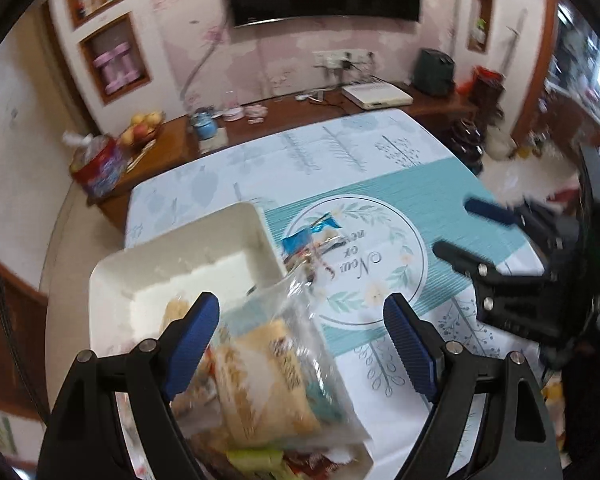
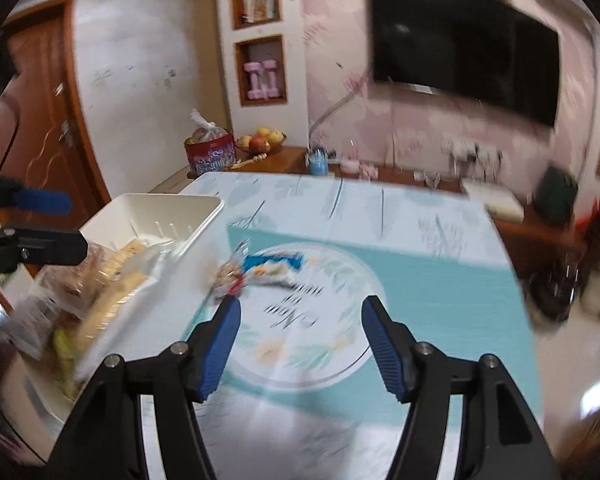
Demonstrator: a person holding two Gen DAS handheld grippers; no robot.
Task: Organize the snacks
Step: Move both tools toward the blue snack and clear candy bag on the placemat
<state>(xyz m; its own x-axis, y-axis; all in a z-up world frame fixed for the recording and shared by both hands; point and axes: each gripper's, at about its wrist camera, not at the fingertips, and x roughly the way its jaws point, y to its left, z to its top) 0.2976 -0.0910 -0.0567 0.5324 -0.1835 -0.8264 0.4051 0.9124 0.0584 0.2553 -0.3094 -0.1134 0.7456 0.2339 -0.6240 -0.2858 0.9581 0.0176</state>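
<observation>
Left claw (image 1: 302, 346) gapes over bagged snacks (image 1: 268, 372), seemingly untouched; right view blurs them

Glossy clear plastic snack bag (image 1: 284, 344), smooth matt white plastic bin (image 1: 140, 272), printed glossy tablecloth (image 1: 420, 196).

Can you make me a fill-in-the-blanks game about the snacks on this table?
1. The big tray beside the snacks is coloured ____.
2. The snack packet lying alone rests on the tablecloth's round ____ design.
3. Both the left gripper and the right gripper have fingers padded in ____.
4. The clear bag of snacks leans over the tray's ____.

Missing words: white; wreath; blue; edge
</observation>
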